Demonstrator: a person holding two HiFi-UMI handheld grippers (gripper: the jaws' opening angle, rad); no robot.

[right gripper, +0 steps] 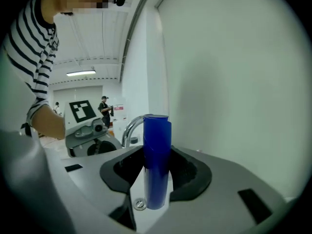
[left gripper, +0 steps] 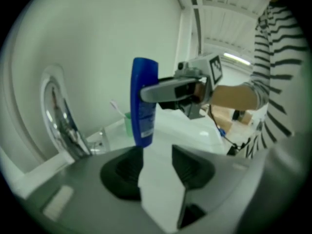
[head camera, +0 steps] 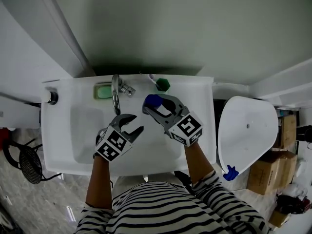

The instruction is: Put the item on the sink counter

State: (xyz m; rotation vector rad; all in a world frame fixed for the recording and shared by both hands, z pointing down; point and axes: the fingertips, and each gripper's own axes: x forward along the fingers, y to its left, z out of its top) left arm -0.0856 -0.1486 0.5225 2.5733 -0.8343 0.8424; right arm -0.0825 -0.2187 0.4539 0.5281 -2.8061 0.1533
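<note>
A blue bottle (head camera: 153, 101) hangs upright over the white sink (head camera: 58, 130), just right of the faucet (head camera: 116, 95), with my right gripper (head camera: 148, 105) shut on it. In the right gripper view the blue bottle (right gripper: 156, 160) stands between the two pads of the right gripper (right gripper: 156, 173). My left gripper (head camera: 132, 124) is open a little in front and to the left of the bottle, apart from it. The left gripper view shows the bottle (left gripper: 144, 101) clamped in the other gripper's fingers (left gripper: 165, 88), and nothing between the left gripper (left gripper: 158, 168) jaws.
On the back ledge lie a green soap (head camera: 103, 90) and a green cup (head camera: 163, 85) holding a toothbrush. A knob (head camera: 51, 97) sits at the sink's left corner. A white toilet lid (head camera: 246, 130) stands to the right, with cardboard boxes (head camera: 273, 165) beyond.
</note>
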